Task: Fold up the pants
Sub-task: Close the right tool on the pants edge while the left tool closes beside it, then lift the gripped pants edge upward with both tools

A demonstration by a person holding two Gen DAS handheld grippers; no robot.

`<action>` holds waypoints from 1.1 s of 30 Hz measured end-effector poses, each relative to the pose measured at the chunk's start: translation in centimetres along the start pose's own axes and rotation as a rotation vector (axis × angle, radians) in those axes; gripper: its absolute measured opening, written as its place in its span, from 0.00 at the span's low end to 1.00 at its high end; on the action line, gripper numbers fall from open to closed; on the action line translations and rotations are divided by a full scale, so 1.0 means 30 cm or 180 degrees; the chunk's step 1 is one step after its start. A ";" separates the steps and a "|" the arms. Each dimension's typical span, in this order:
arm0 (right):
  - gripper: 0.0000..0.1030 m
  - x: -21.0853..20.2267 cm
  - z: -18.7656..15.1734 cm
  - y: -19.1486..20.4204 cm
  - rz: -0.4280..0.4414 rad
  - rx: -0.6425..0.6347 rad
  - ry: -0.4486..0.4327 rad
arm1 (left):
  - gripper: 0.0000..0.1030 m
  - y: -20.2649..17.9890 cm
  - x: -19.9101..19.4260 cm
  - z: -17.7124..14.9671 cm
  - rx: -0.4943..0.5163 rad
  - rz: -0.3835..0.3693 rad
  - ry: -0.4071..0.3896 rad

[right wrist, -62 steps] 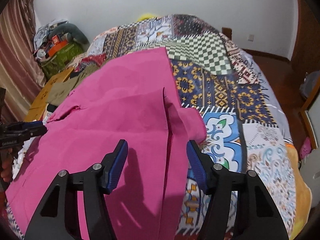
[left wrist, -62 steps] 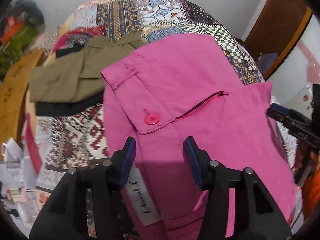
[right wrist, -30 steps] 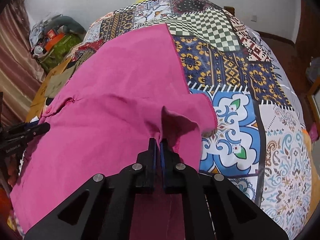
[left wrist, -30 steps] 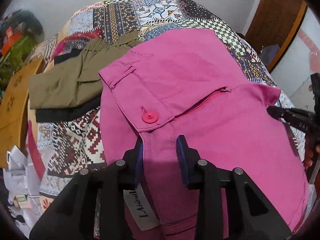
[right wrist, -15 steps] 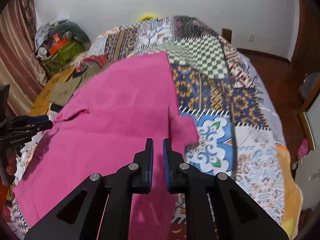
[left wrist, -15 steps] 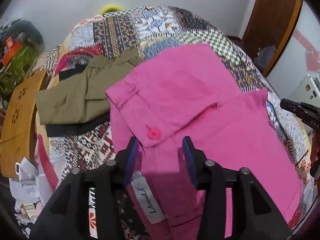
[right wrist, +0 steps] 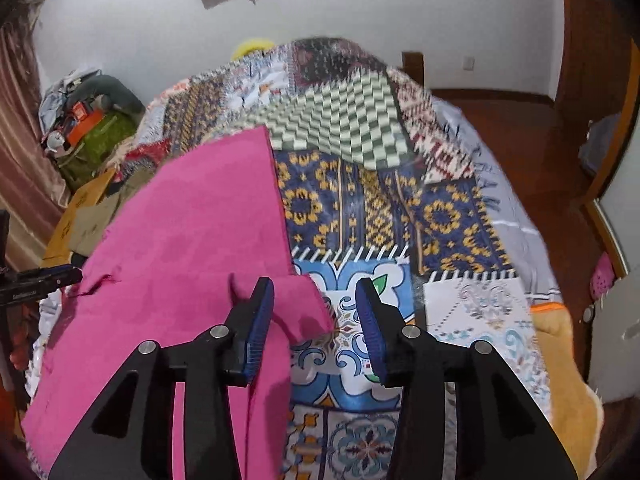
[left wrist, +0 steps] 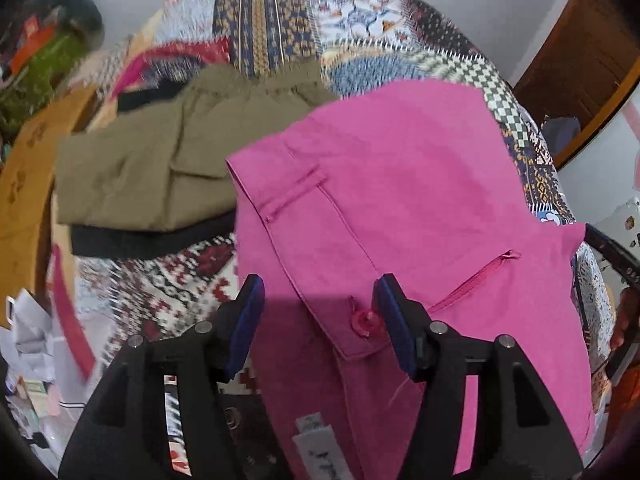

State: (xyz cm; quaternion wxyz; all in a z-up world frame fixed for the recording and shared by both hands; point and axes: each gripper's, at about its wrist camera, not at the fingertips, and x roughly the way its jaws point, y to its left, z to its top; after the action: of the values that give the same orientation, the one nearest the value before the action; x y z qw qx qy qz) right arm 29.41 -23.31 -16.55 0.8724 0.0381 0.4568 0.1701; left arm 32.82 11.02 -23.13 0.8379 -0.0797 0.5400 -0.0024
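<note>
While both sets of jaws stand apart and grasp nothing, the left gripper (left wrist: 318, 312) hovers over the waistband button (left wrist: 363, 322) of the pink pants (left wrist: 400, 200), which lie on the patchwork bed (right wrist: 400, 208); the right gripper (right wrist: 314, 320) hangs above their crumpled corner. At ten o'clock lie olive shorts (left wrist: 160, 160).

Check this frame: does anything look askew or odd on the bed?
The pink pants mostly lie flat, but one corner by the open right gripper is bunched and turned up. The fly zipper also gapes open.
</note>
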 end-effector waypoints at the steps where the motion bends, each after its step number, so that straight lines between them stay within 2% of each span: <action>1: 0.38 0.025 -0.004 -0.001 0.0009 0.0000 0.0057 | 0.57 -0.002 0.005 -0.003 -0.0015 -0.0010 0.0003; 7: 0.38 0.143 -0.027 0.020 0.0137 -0.0051 0.0328 | 0.55 0.008 0.033 -0.001 -0.0134 -0.0281 0.0085; 9: 0.38 0.177 -0.041 0.029 0.0160 -0.0083 0.0434 | 0.46 -0.009 0.030 -0.003 -0.0051 -0.0327 0.0081; 10: 0.37 0.195 -0.048 0.035 0.0172 -0.0128 0.0494 | 0.35 -0.018 0.028 -0.003 -0.0011 -0.0370 0.0081; 11: 0.36 0.208 -0.058 0.041 0.0170 -0.0164 0.0528 | 0.32 -0.034 0.023 -0.004 0.0028 -0.0345 0.0069; 12: 0.28 0.213 -0.063 0.043 0.0186 -0.0171 0.0524 | 0.30 -0.044 0.019 -0.005 0.0065 -0.0297 0.0057; 13: 0.22 0.216 -0.069 0.046 0.0243 -0.0165 0.0523 | 0.21 -0.061 0.017 -0.005 0.0138 -0.0249 0.0035; 14: 0.20 0.218 -0.073 0.050 0.0281 -0.0142 0.0533 | 0.19 -0.084 0.013 -0.007 0.0231 -0.0149 -0.0002; 16: 0.10 0.218 -0.077 0.068 0.0216 -0.0225 0.0514 | 0.15 -0.106 0.011 -0.006 0.0341 -0.0012 -0.0048; 17: 0.10 0.220 -0.081 0.079 0.0171 -0.0290 0.0513 | 0.08 -0.120 0.010 -0.009 0.0428 0.0113 -0.0081; 19: 0.08 0.221 -0.085 0.095 0.0111 -0.0375 0.0508 | 0.03 -0.124 0.014 -0.011 0.0537 0.0291 -0.0111; 25: 0.06 0.223 -0.088 0.088 0.0049 -0.0428 0.0546 | 0.04 -0.059 0.025 -0.031 0.0484 0.0388 -0.0092; 28: 0.06 0.224 -0.091 0.088 0.0005 -0.0435 0.0564 | 0.04 -0.040 0.041 -0.039 0.0358 0.0317 -0.0054; 30: 0.06 0.235 -0.085 0.092 -0.0002 -0.0428 0.0595 | 0.04 -0.041 0.049 -0.041 0.0383 0.0289 -0.0051; 33: 0.06 0.238 -0.067 0.098 -0.0022 -0.0438 0.0664 | 0.11 -0.048 0.028 -0.044 0.0479 0.0335 -0.0084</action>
State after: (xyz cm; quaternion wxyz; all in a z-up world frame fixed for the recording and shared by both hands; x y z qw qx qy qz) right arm 30.77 -18.37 -22.66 0.8212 -0.0413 0.5324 0.2010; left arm 32.09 9.36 -24.21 0.8475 0.0119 0.5306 0.0021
